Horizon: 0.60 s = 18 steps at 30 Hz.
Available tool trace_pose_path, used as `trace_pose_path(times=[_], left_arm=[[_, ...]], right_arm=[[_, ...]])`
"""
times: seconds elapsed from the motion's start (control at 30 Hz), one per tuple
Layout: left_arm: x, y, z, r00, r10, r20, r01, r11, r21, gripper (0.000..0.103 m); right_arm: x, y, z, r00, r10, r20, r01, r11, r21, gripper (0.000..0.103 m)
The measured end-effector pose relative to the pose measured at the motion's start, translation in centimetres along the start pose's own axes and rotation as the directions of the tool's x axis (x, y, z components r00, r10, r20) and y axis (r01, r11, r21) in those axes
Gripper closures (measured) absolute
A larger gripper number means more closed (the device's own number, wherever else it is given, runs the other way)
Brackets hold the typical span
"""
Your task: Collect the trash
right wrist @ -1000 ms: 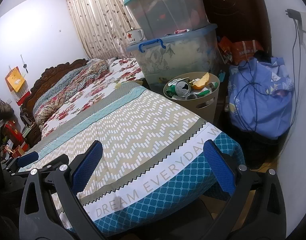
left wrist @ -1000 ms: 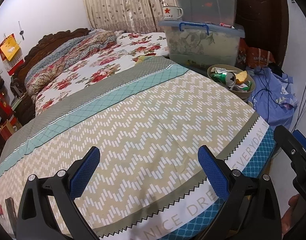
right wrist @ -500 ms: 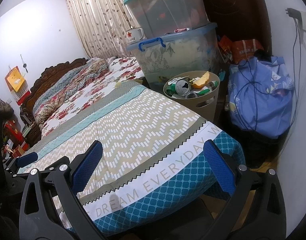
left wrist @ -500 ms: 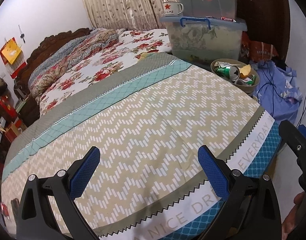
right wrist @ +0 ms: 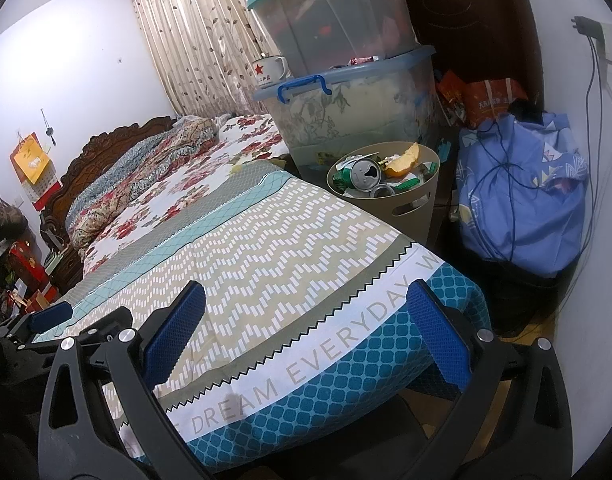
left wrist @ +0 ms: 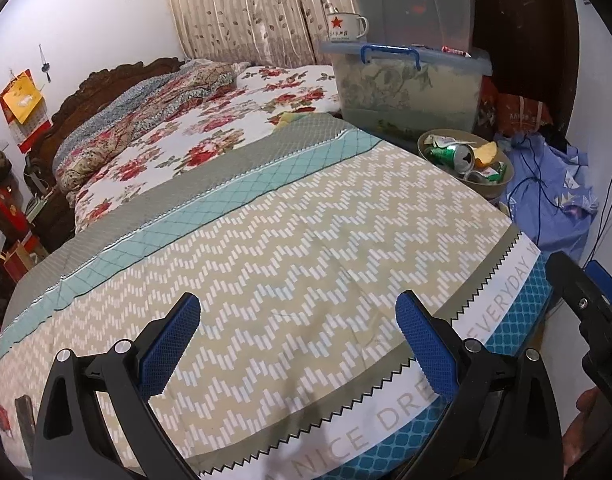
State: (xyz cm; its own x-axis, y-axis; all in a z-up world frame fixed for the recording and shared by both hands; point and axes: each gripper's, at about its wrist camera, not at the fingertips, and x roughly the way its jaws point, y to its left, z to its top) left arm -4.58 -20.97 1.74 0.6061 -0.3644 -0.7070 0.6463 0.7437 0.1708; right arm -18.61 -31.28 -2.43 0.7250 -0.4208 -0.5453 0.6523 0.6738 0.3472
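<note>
In the left wrist view we see a big bed (left wrist: 266, 248) filling the middle of the frame, with a zigzag blanket on it. Our left gripper (left wrist: 298, 336) is at the bottom, fingers wide apart and holding nothing. The trash bin (left wrist: 501, 188) sits at the right, past the bed, full of cans and scraps.

In the right wrist view the bed (right wrist: 266, 240) runs from the left to the middle. Our right gripper (right wrist: 306, 328) is at the bottom, fingers wide and empty. The trash bin (right wrist: 409, 212) stands in the middle, just beside the bed. Two plastic boxes (right wrist: 345, 108) are stacked behind it.
</note>
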Motion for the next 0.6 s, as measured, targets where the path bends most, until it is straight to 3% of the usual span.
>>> trace_pose_path(times=[0.4,0.6], left_arm=[[-0.48,0.25,0.03,0.999,-0.048,0.006,0.048,0.999,-0.008,0.009],[-0.42,0.17,-0.01,0.999,-0.035,-0.002,0.035,0.999,-0.002,0.009]], right_arm=[[0.14,0.07,-0.04,1.000,0.001,0.001,-0.001,1.000,-0.004,0.003],[0.23,0.14,-0.04,1.000,-0.002,-0.001,0.002,1.000,-0.010,0.003]])
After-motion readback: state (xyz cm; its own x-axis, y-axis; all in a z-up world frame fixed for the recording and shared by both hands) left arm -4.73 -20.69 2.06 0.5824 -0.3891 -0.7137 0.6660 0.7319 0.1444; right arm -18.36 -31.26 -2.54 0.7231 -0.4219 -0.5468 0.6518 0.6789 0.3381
